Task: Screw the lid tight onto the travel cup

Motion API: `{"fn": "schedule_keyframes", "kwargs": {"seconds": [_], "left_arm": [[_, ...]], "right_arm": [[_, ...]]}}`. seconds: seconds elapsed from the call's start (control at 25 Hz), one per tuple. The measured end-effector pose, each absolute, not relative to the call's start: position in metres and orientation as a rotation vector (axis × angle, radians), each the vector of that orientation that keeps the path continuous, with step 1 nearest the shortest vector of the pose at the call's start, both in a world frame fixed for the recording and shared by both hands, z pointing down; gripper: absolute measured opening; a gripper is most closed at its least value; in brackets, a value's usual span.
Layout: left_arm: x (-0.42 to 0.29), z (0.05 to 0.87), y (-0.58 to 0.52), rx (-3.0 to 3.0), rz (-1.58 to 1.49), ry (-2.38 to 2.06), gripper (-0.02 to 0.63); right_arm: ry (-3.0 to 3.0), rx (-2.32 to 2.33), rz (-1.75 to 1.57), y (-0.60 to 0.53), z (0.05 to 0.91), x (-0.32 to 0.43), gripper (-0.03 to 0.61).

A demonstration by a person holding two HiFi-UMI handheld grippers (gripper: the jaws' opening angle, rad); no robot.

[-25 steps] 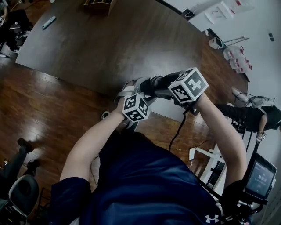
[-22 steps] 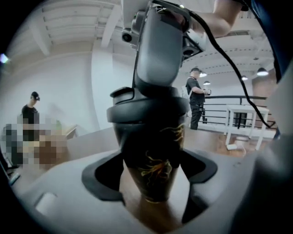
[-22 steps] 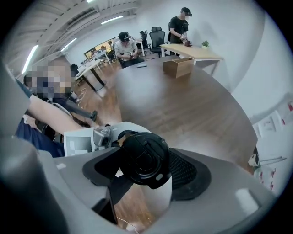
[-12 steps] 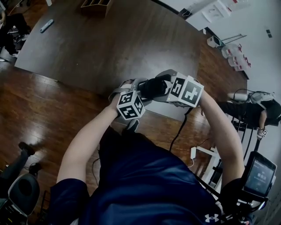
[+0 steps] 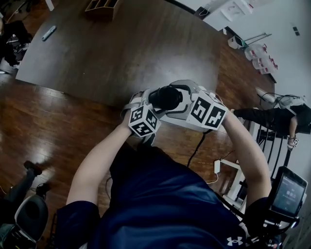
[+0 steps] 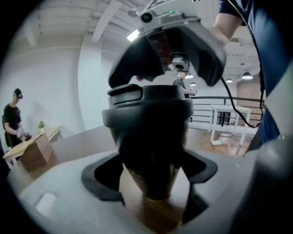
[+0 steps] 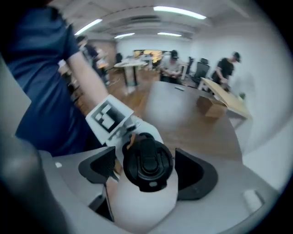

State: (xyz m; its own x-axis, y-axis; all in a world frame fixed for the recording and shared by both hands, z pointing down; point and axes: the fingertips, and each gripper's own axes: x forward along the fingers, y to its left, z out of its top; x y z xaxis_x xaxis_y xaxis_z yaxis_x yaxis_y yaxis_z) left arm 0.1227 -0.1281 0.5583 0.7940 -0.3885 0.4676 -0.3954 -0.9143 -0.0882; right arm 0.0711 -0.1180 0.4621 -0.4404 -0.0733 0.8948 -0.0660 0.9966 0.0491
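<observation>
The travel cup (image 6: 151, 137) is upright between my two grippers, held in the air in front of the person's chest. Its black lid (image 5: 166, 97) sits on top with the flip tab facing up (image 7: 147, 167). My left gripper (image 6: 153, 183) is shut on the cup's tapered body from the side. My right gripper (image 7: 146, 169) comes down from above. Its jaws straddle the lid and have just been opening, so a thin gap shows on each side. The cup's lower end is hidden behind the left jaws.
A large dark wooden table (image 5: 121, 44) lies ahead with a wooden box (image 5: 99, 6) and a small pale object (image 5: 48, 32) at its far side. A cable (image 5: 197, 146) hangs from the right gripper. People stand by a cardboard box (image 7: 213, 105).
The right gripper has rolled about its own axis, so its marker cube now faces sideways. Its jaws have spread off the lid. The lid's top shows more fully from above.
</observation>
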Motion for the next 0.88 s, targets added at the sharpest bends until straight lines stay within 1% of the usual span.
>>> {"fn": "schedule_keyframes", "kwargs": {"seconds": [0.08, 0.2, 0.32, 0.44, 0.52, 0.6, 0.64, 0.68, 0.8, 0.88], "left_arm": [[0.122, 0.558, -0.129, 2.965, 0.784, -0.631, 0.396], [0.125, 0.555, -0.129, 2.965, 0.805, -0.627, 0.396], [0.127, 0.553, -0.127, 2.951, 0.806, -0.636, 0.396], [0.127, 0.556, -0.125, 2.947, 0.801, -0.646, 0.396], [0.127, 0.558, -0.126, 2.95, 0.806, -0.653, 0.396], [0.126, 0.558, -0.128, 2.942, 0.803, -0.657, 0.396], [0.124, 0.558, -0.13, 2.937, 0.8, -0.656, 0.396], [0.122, 0.558, -0.131, 2.935, 0.8, -0.653, 0.396], [0.125, 0.557, -0.129, 2.948, 0.817, -0.642, 0.396], [0.129, 0.555, -0.127, 2.956, 0.828, -0.639, 0.396]], "right_arm": [[-1.879, -0.094, -0.218, -0.116, 0.47, 0.084, 0.411], [-1.773, -0.193, -0.248, -0.118, 0.479, 0.089, 0.41], [-1.777, -0.068, -0.047, -0.121, 0.48, 0.089, 0.393], [-1.783, 0.325, 0.322, -0.125, 0.486, 0.096, 0.391], [-1.784, 0.484, 0.397, -0.128, 0.488, 0.098, 0.393], [-1.814, 0.443, 0.329, -0.127, 0.483, 0.091, 0.4], [-1.836, 0.355, 0.258, -0.126, 0.479, 0.085, 0.425], [-1.851, 0.237, 0.161, -0.124, 0.475, 0.08, 0.431], [-1.785, -0.133, -0.161, -0.116, 0.469, 0.083, 0.43], [-1.714, -0.275, -0.239, -0.111, 0.473, 0.09, 0.43]]}}
